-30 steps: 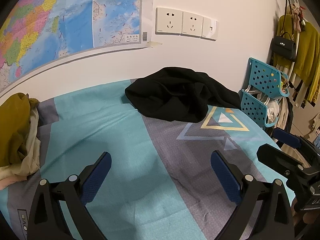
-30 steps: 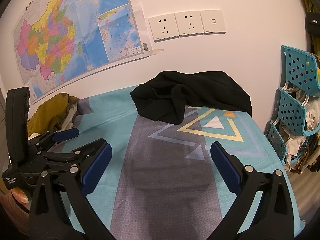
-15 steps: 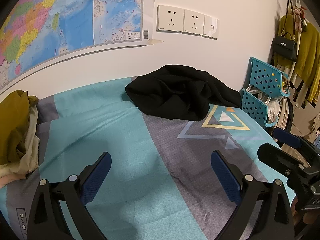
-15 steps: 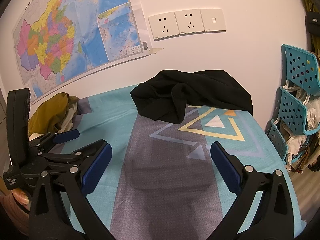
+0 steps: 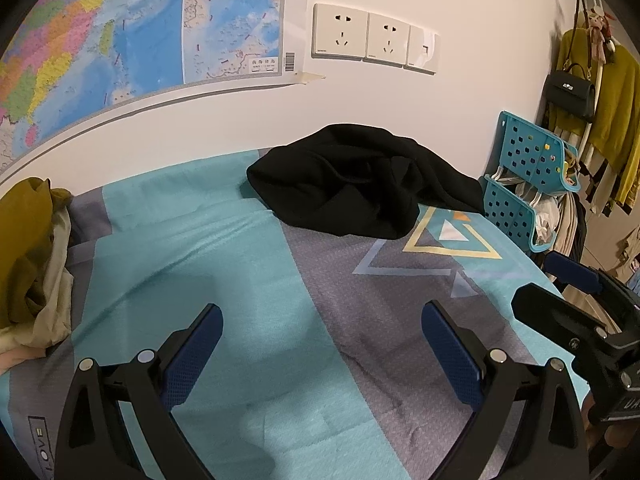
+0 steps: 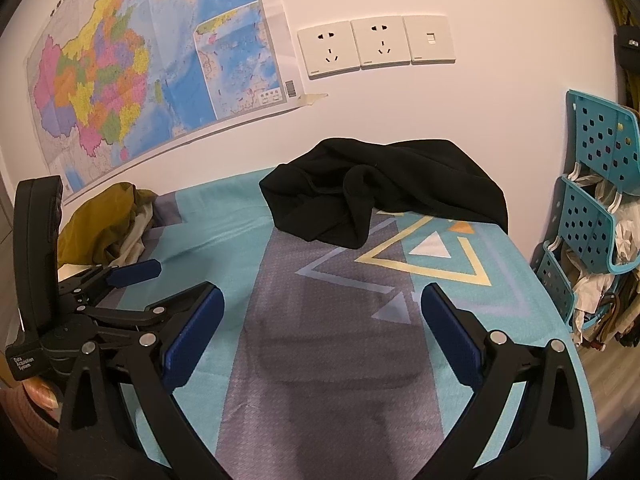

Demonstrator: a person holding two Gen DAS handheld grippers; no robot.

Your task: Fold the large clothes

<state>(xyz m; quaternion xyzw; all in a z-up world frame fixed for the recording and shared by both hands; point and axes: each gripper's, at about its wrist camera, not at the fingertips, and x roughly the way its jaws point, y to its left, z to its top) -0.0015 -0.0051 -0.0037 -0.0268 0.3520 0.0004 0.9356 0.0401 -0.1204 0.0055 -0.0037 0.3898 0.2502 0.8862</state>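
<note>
A crumpled black garment [image 5: 352, 184] [image 6: 372, 192] lies in a heap at the far side of the bed, against the wall. My left gripper [image 5: 320, 344] hovers open over the teal and grey bedsheet [image 5: 208, 264], well short of the garment, with nothing between its blue pads. My right gripper [image 6: 320, 324] is open too, over the grey stripe of the sheet [image 6: 332, 320], also short of the garment. In the left wrist view the right gripper [image 5: 580, 304] shows at the right edge; in the right wrist view the left gripper [image 6: 120, 280] shows at the left.
A pile of mustard and cream clothes [image 5: 28, 256] [image 6: 108, 220] sits at the bed's left end. Teal perforated baskets [image 5: 528, 184] [image 6: 588, 208] stand off the right side, with hanging clothes and a black bag [image 5: 570, 94] behind. A wall map [image 6: 140, 72] and sockets [image 6: 376, 46] are above.
Both grippers have drifted slightly; the left view has shifted a little to the right, so less of the mustard pile shows. Both grippers stay open and the garment has not moved.
</note>
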